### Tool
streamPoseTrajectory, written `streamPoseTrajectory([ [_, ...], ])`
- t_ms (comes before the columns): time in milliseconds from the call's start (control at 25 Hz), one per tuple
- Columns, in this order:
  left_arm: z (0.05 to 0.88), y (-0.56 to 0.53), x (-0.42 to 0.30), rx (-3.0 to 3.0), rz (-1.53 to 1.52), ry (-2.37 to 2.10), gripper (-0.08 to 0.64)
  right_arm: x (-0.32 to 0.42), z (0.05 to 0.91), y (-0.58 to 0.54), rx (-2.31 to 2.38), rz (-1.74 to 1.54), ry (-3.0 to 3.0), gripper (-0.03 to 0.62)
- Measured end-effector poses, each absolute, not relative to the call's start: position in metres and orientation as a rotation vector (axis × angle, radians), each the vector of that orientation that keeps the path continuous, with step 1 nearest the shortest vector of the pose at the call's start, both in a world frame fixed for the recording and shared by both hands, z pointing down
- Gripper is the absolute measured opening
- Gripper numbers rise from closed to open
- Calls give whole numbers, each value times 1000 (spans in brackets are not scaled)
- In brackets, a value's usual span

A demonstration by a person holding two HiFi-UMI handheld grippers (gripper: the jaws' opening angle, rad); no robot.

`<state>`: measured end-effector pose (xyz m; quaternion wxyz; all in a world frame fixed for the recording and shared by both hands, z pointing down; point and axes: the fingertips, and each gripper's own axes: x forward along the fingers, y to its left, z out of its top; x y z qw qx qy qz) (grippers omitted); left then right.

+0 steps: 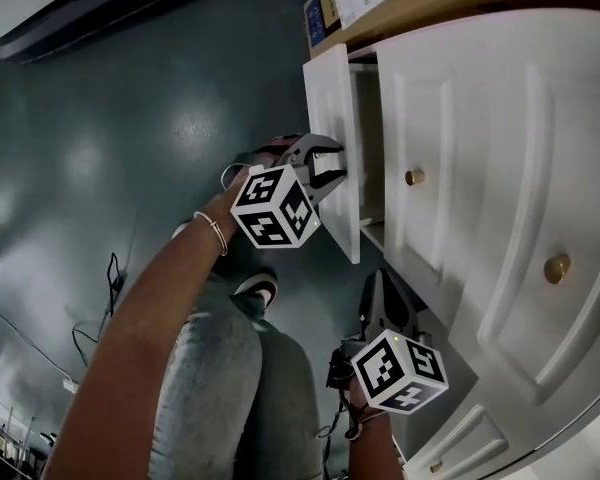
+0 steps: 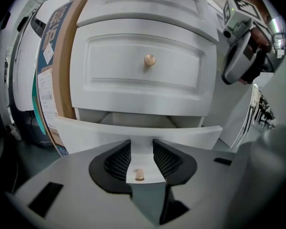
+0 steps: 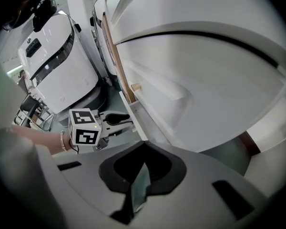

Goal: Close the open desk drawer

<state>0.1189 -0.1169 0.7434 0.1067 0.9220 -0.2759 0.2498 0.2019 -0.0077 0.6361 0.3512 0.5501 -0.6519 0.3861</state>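
The white desk (image 1: 500,168) is filling the right half of the head view, with the dark floor (image 1: 130,118) taking up the left. The open drawer (image 1: 332,138) is jutting out from the desk's upper middle, its front panel standing clear of the closed drawer (image 1: 430,158) just beside it. A gap is showing between that panel and the desk's face.

The left gripper (image 1: 332,166) is sitting right at the open drawer's front. In the left gripper view its jaws are standing apart, one on either side of the drawer's small brass knob (image 2: 139,174). The knob seems to be free of both pads, though the wide-angle view is making contact hard to judge. The right gripper (image 1: 378,298) is hanging lower in the head view, near the desk but apart from the open drawer. Its jaws are pressed together with nothing between them.

The closing step looks to be just starting, with the drawer not yet in. The next move is calling for a straight push on the panel toward the desk, or a pinch on the knob first, keeping the panel square so it runs in evenly.
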Motion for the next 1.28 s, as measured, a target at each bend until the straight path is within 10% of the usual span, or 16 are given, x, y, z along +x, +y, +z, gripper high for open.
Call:
streamPoseTrajectory([
  [1280, 742, -155, 163, 2731, 701, -829, 149, 210, 633, 9, 1452, 995, -1704, 6],
])
